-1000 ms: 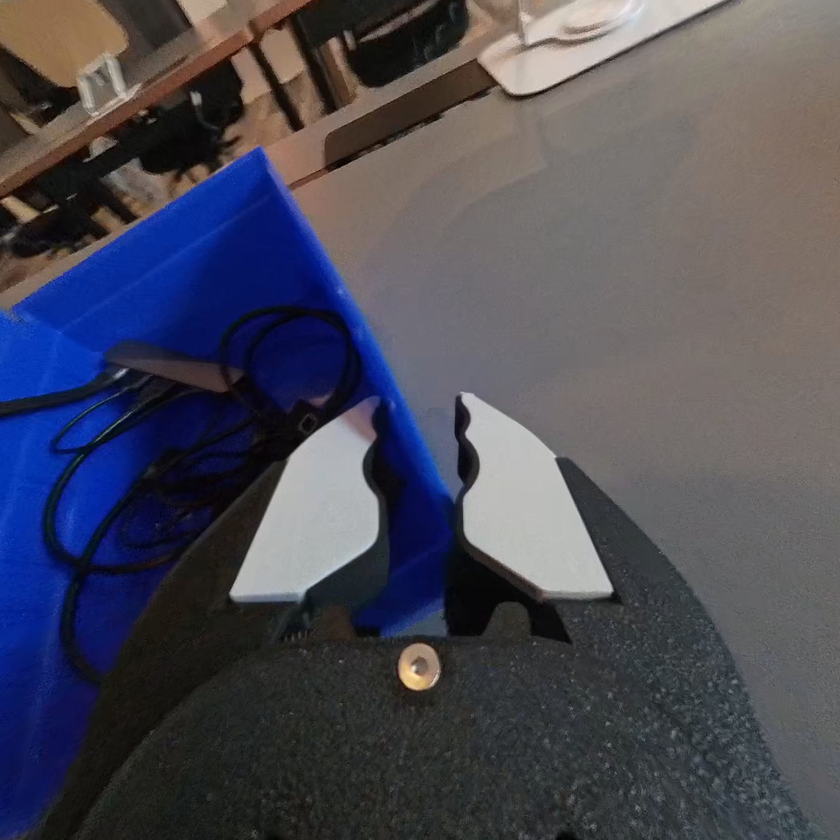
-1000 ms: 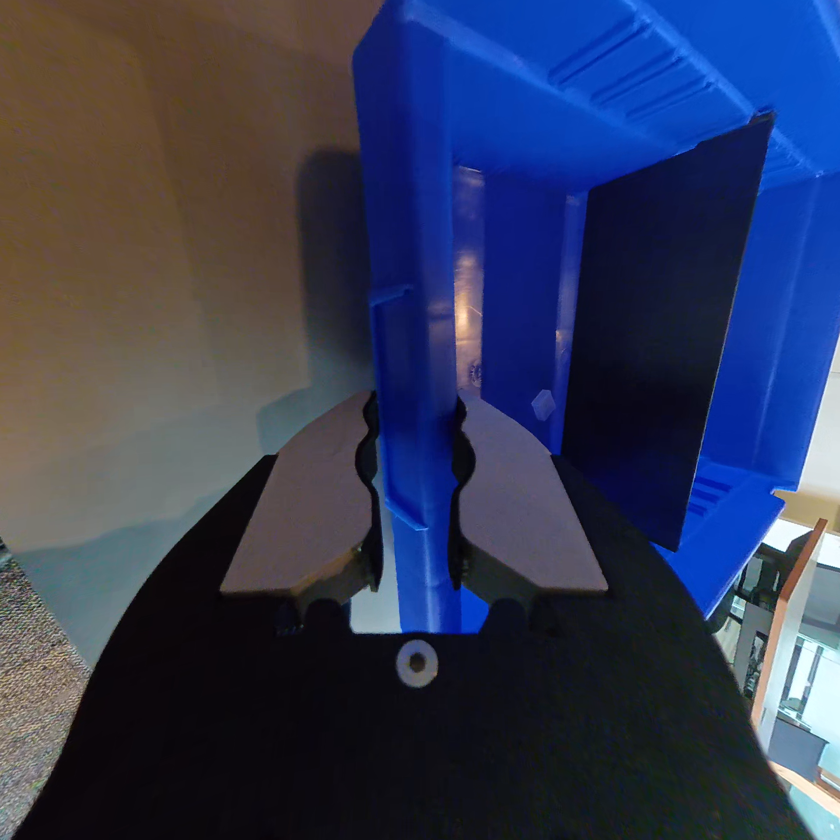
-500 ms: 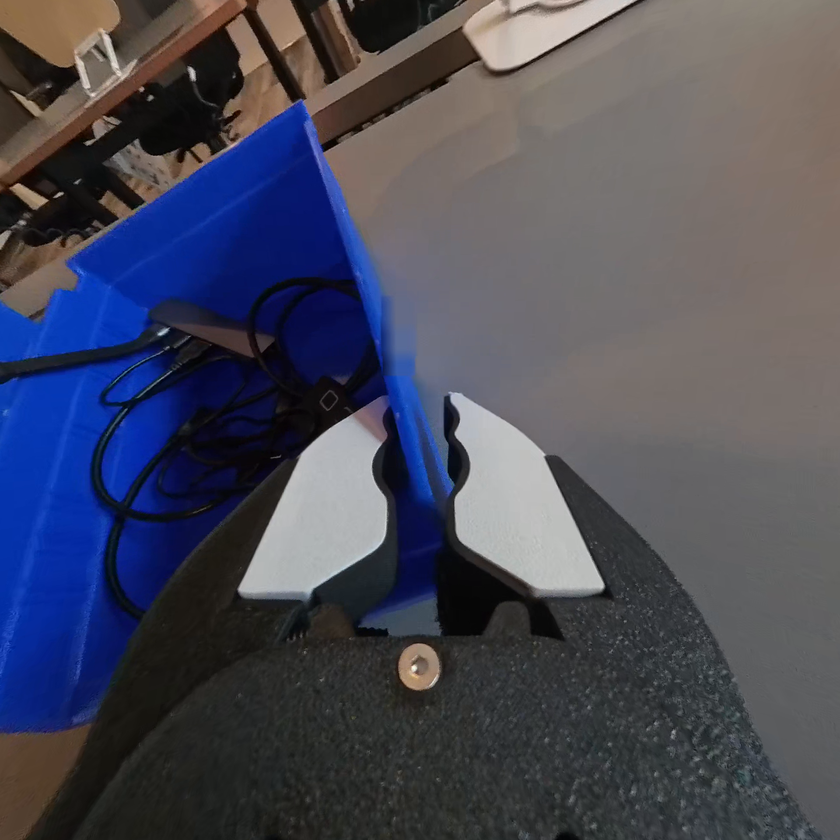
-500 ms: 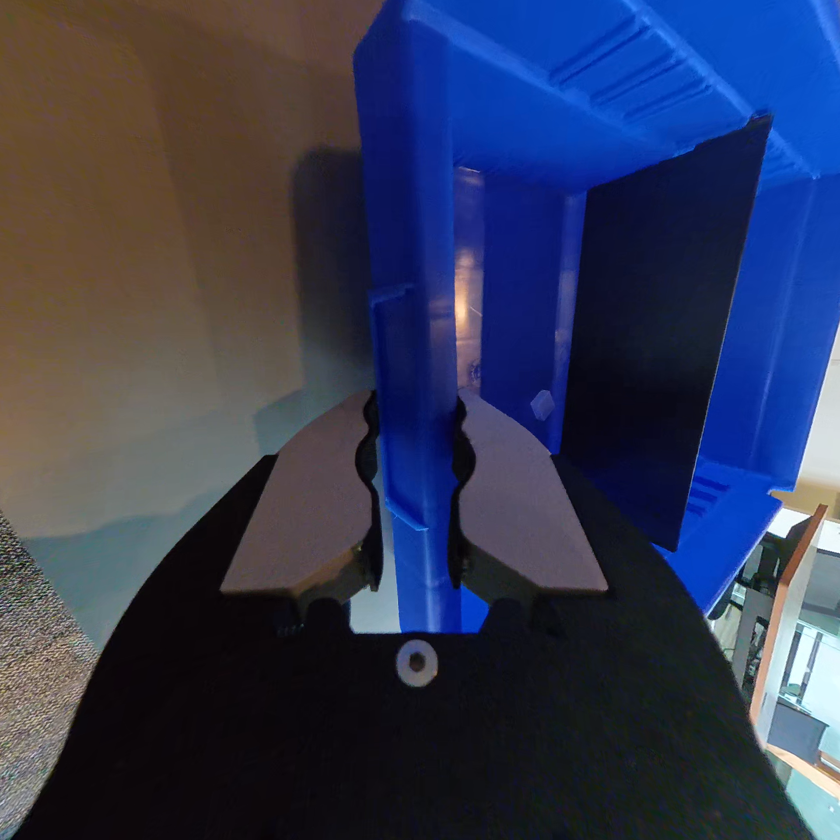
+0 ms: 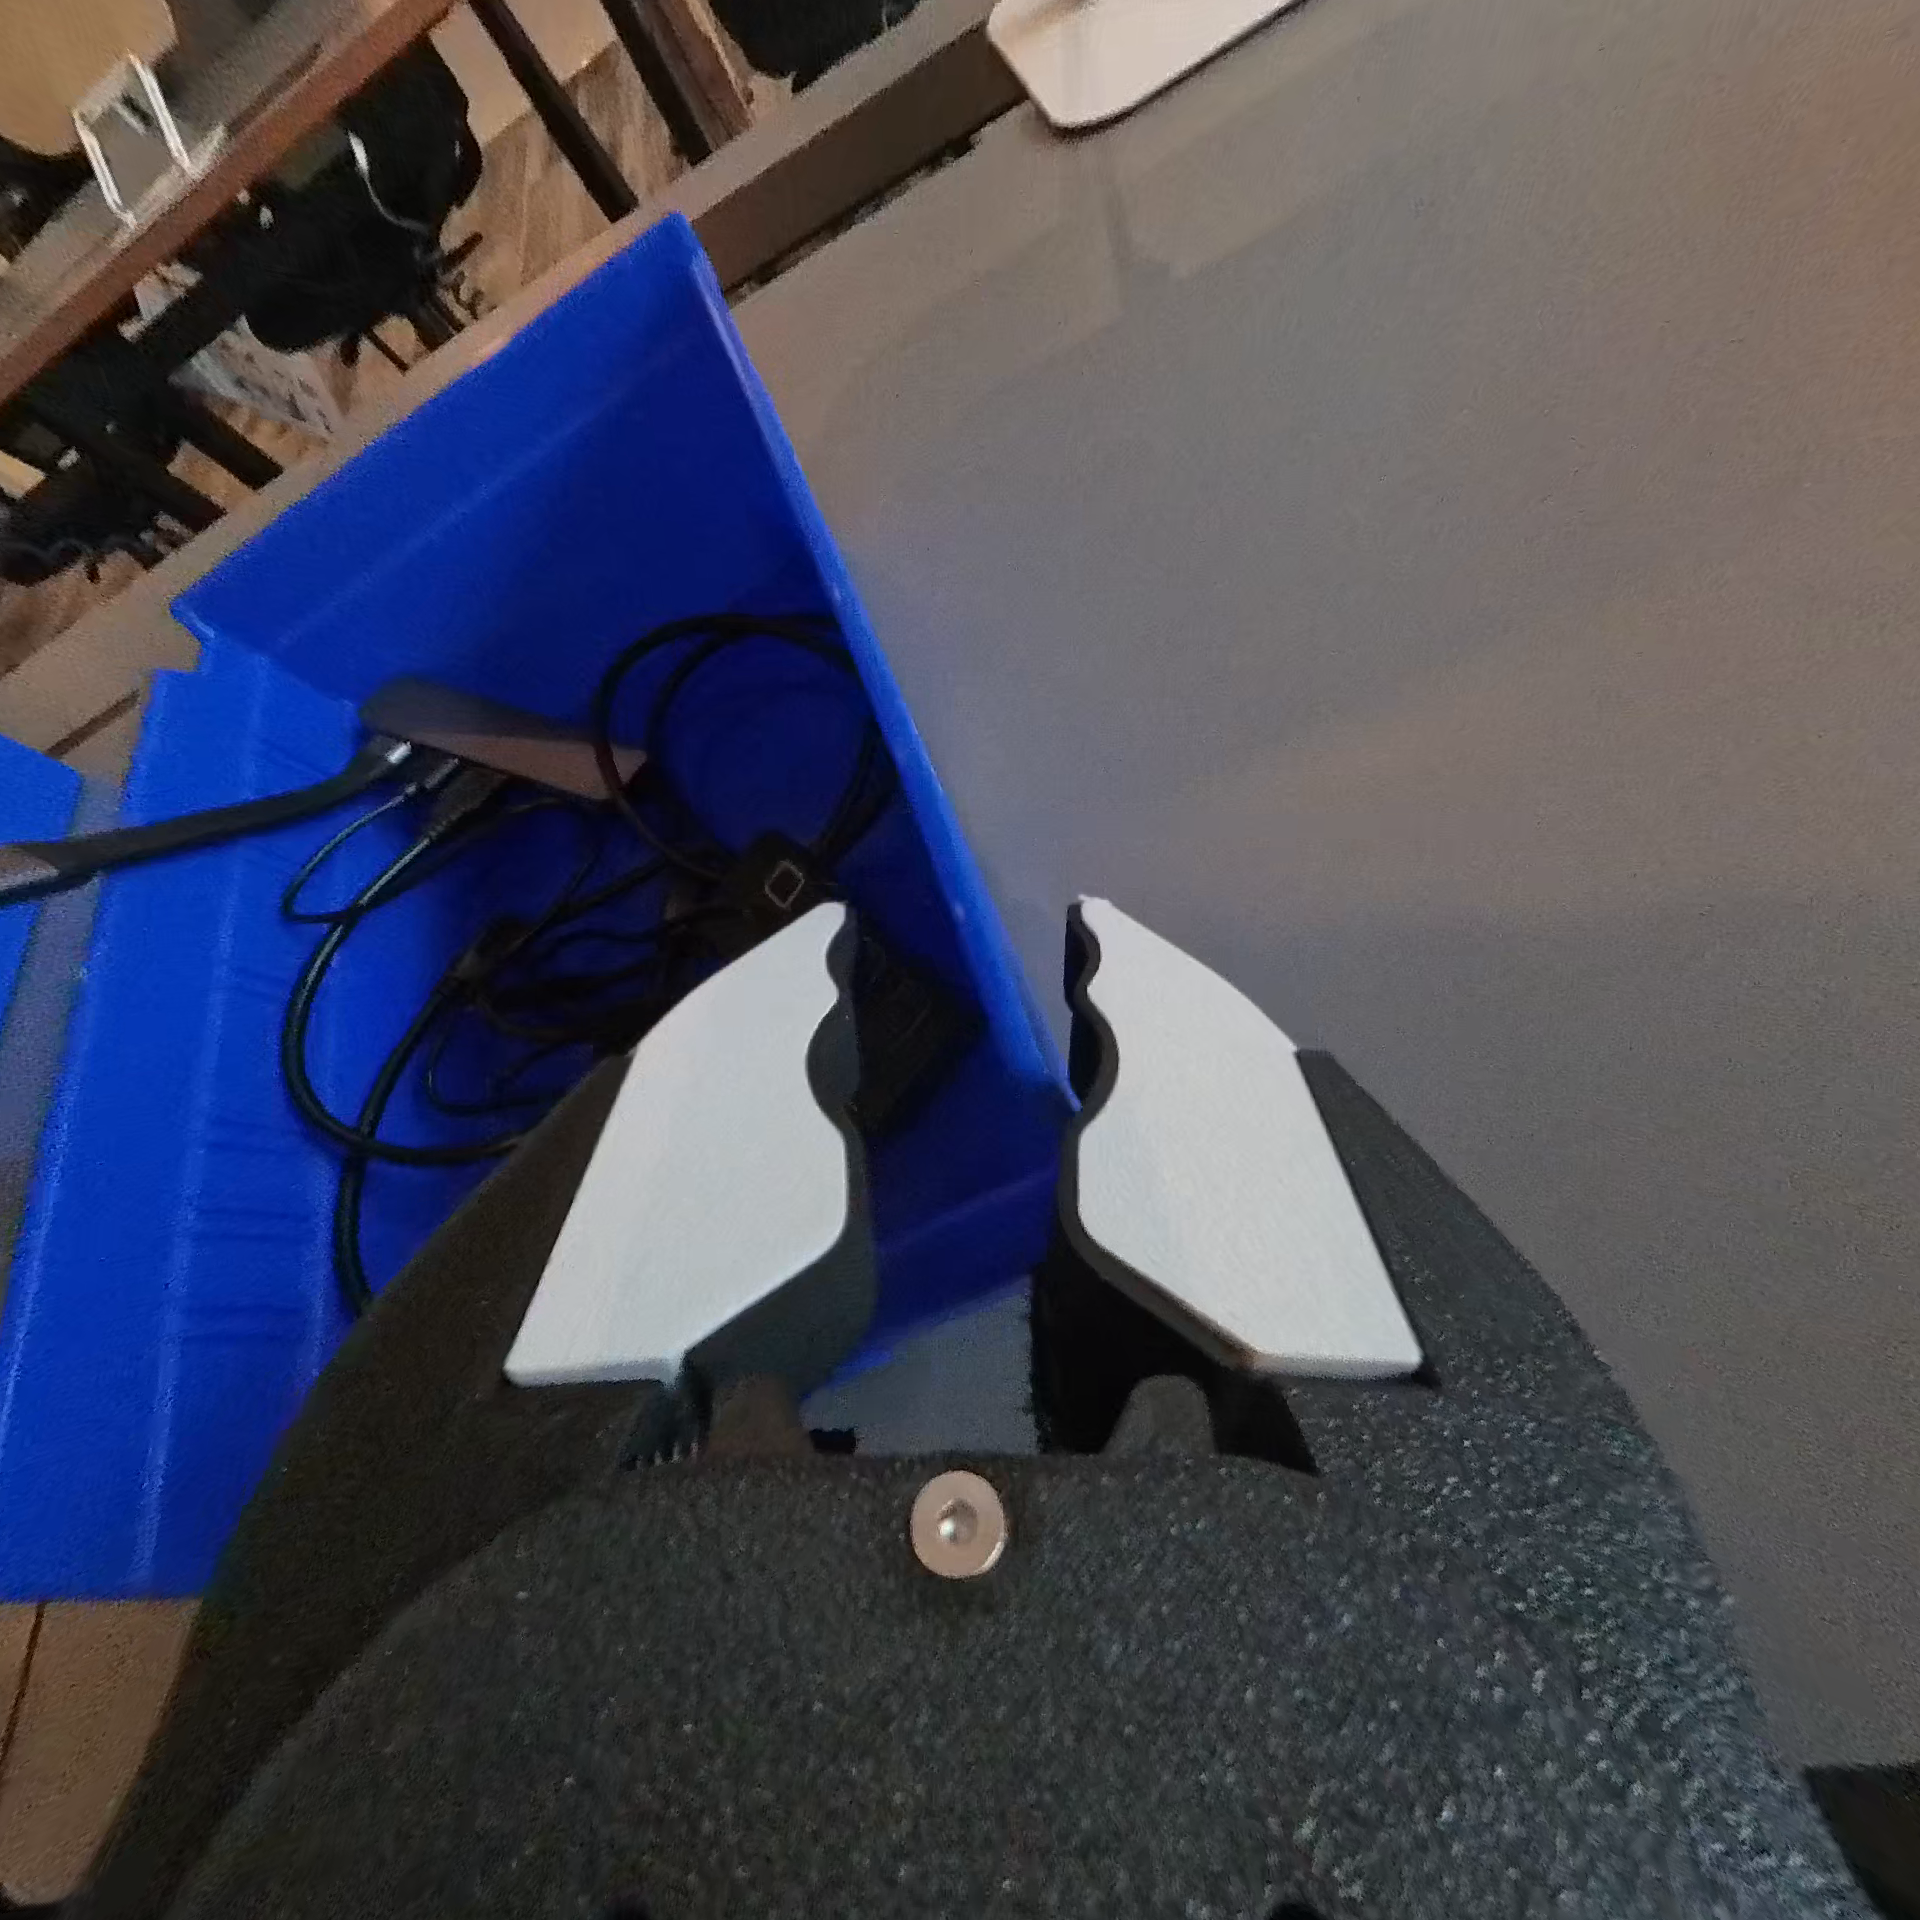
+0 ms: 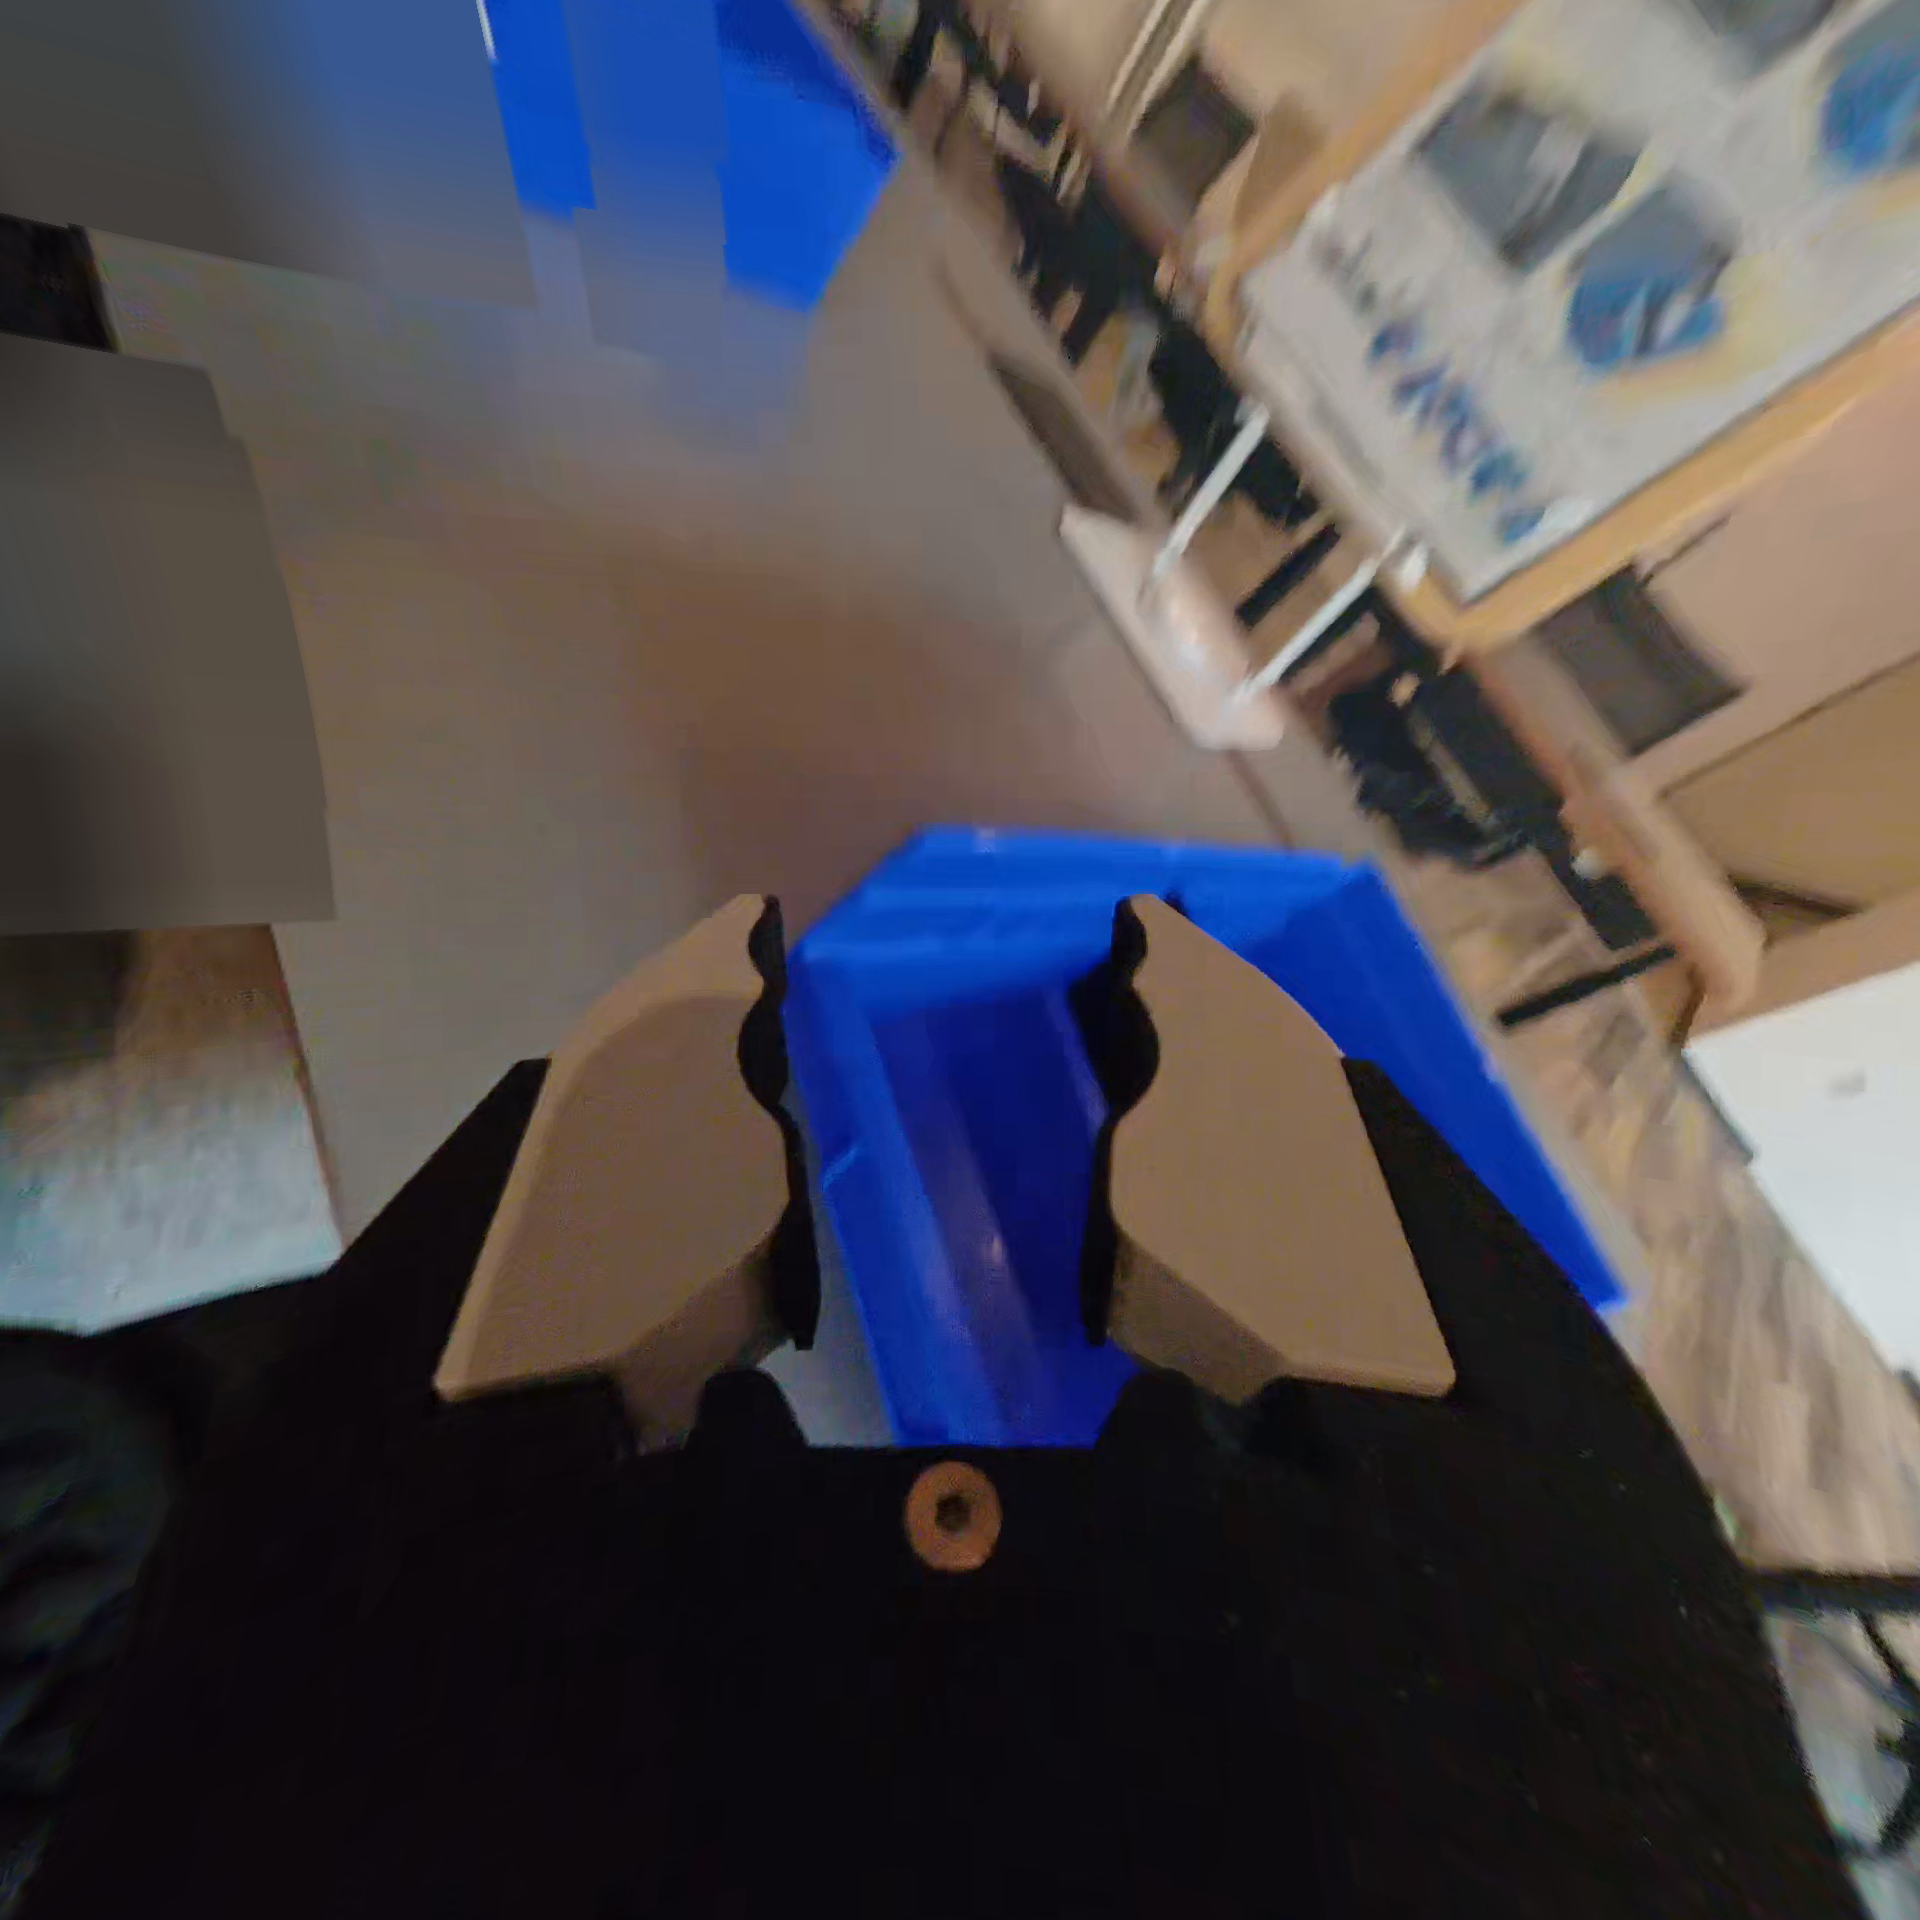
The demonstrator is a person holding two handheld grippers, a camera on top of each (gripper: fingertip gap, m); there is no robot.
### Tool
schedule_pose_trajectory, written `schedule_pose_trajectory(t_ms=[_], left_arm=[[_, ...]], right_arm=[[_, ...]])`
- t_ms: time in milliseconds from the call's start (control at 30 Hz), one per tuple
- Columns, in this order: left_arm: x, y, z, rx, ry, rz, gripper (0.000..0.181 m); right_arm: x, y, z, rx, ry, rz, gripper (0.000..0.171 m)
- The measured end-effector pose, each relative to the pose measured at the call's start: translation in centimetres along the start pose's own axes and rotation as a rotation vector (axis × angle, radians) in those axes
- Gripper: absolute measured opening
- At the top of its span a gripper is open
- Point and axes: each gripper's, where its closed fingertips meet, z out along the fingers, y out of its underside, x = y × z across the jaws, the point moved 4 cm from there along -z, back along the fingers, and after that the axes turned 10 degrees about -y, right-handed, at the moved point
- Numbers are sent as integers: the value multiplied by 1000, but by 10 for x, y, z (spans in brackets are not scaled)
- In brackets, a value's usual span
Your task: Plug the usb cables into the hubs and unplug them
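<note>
A blue bin (image 5: 520,520) stands on the grey table (image 5: 1455,623). In it lie a flat grey USB hub (image 5: 499,743), a tangle of black cables (image 5: 416,987) and a black block-shaped hub (image 5: 904,1029). My left gripper (image 5: 956,925) is open, its fingers either side of the bin's right wall near the front corner, not clamped on it. My right gripper (image 6: 948,914) is open and empty above another blue bin (image 6: 1403,1039). The right wrist view is blurred by motion.
A white flat stand base (image 5: 1122,62) lies at the table's far edge. Wooden desks and black chairs stand beyond it. A further blue bin (image 6: 727,156) shows at the top of the right wrist view, with shelving (image 6: 1558,312) at the right. There is about 50 cm between the tips of the two grippers.
Both grippers were shut on bin walls. The left one has opened around its wall and drawn back a little. The right one has let go, opened wide and swung away.
</note>
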Motion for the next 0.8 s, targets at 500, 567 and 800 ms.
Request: schedule_pose_trajectory(t_ms=[500, 567, 800], left_arm=[[-110, -38, -63, 498, -282, -336, 109], [-126, -33, -66, 540, -229, -487, 138], [-155, -39, -90, 789, -71, -728, 121]], right_arm=[[39, -149, 22, 377, 110, -27, 70], [44, -152, 25, 474, 79, 78, 84], [62, -125, 22, 583, 97, 287, 122]])
